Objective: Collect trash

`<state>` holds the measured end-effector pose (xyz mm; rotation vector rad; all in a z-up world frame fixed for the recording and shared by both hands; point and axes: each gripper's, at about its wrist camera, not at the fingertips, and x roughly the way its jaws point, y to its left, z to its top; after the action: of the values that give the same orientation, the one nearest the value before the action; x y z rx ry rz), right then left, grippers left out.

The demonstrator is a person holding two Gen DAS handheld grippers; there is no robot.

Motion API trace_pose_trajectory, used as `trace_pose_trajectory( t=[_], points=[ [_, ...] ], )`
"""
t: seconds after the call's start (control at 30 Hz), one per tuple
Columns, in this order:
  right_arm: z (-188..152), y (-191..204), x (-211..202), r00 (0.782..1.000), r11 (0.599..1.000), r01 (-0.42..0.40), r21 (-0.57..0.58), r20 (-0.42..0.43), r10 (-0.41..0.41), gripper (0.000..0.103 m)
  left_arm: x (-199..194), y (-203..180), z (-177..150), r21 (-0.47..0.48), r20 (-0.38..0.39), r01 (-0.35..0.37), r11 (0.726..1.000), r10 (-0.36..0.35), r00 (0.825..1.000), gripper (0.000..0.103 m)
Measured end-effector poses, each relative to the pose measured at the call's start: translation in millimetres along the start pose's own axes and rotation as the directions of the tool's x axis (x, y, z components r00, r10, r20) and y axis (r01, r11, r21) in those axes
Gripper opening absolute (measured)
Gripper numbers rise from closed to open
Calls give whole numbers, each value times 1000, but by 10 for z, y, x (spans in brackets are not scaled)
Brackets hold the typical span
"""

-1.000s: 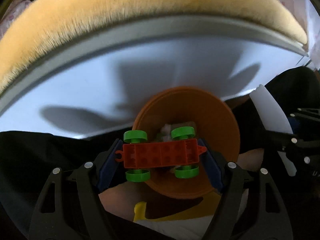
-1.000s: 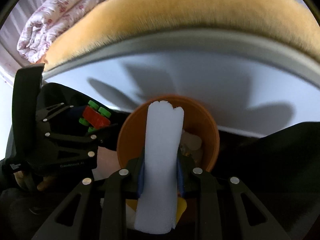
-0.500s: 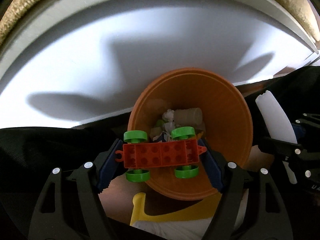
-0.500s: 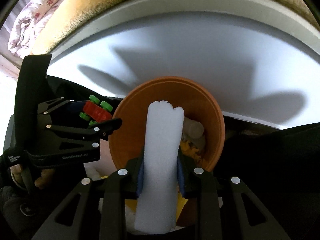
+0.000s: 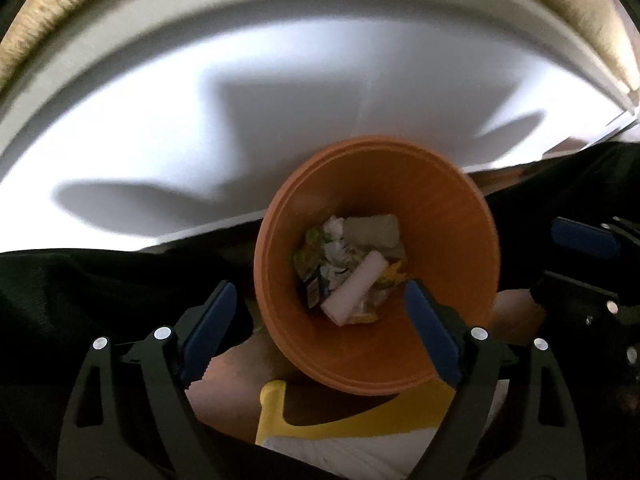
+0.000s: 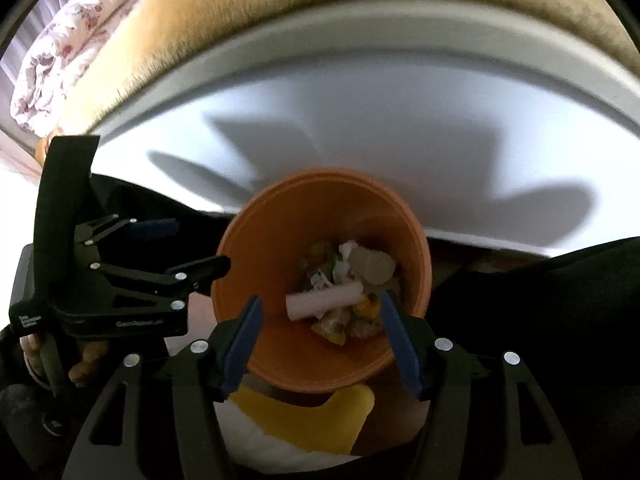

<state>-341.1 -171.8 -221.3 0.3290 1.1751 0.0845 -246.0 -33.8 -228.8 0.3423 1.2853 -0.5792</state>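
- Orange bin stands below both grippers, mouth up, beside the edge of a white surface.
- White foam stick lies on top of the litter at the bin's bottom. In the left wrist view its long axis runs diagonally, lower-left to upper-right; in the right wrist view it lies nearly level, left to right.
- Around it: crumpled wrappers and a pale grey cylinder, lying on its side, one flat end facing up.
- Left gripper: jaws have just been opening, now spread wide, nothing between the blue pads.
- Right gripper: jaws have just been opening, now apart, empty; the foam stick shows far below the gap.
- Yellow-and-white item beside the bin's foot, unidentifiable.
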Motion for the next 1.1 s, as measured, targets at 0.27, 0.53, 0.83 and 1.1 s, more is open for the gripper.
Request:
trace_pose_trajectory(
  t=[0.27, 0.53, 0.83, 1.1],
  points=[
    [229, 28, -882, 950, 994, 104, -34, 299, -89, 83, -1063, -59, 68, 37, 360, -75, 996, 57, 931, 91],
    [785, 181, -1612, 761, 947, 321, -22, 601, -244, 98, -1859, -69, 466, -81, 607, -180, 980, 191, 771, 94],
    [1250, 255, -1774, 679, 917, 392, 74, 649, -343, 98, -2171, 41, 937, -148, 652, -166, 975, 223, 725, 94],
    [1370, 262, -1694, 691, 923, 371, 97, 635, -345, 98, -2102, 176, 1059, -178, 625, -144, 973, 225, 748, 94]
  ],
)
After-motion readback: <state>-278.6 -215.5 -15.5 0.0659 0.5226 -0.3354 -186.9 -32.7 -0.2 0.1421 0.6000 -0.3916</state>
